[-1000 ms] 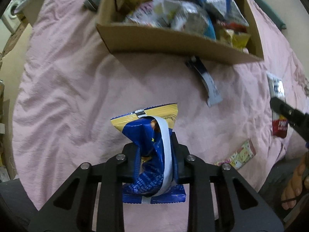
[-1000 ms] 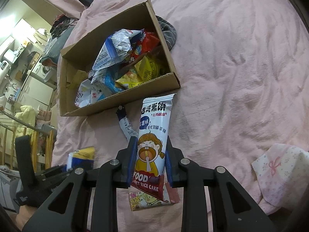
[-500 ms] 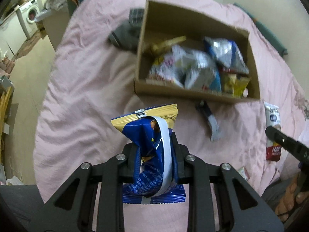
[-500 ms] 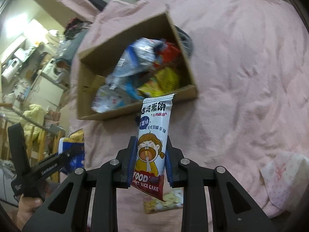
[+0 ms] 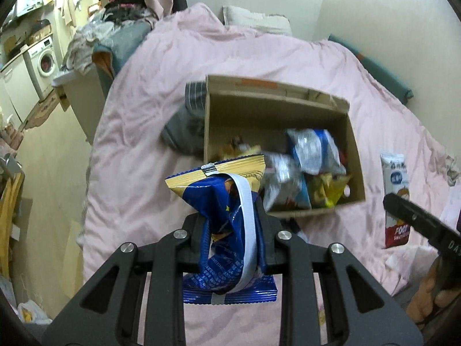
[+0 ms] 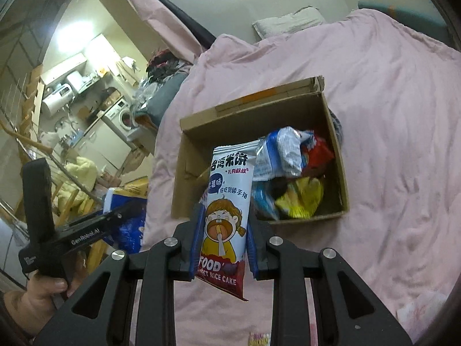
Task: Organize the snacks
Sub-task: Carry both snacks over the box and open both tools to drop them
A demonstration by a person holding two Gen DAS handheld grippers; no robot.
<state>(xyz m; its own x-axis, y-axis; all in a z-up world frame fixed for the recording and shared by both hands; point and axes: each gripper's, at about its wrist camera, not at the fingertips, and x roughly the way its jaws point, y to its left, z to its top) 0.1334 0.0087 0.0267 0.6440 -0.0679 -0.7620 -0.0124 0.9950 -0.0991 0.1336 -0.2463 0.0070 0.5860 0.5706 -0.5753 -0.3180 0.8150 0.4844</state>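
Left wrist view: the left gripper [image 5: 232, 242] is clamped on a crumpled blue-and-yellow snack bag [image 5: 227, 225], held above the pink bedspread [image 5: 138, 132] just short of the cardboard box [image 5: 355, 178]'s near edge. Open bedspread is seen left of the box.

Right wrist view: the right gripper [image 6: 222, 242] is closed on an upright rice cake packet [image 6: 227, 201], before the box's vacant left half.
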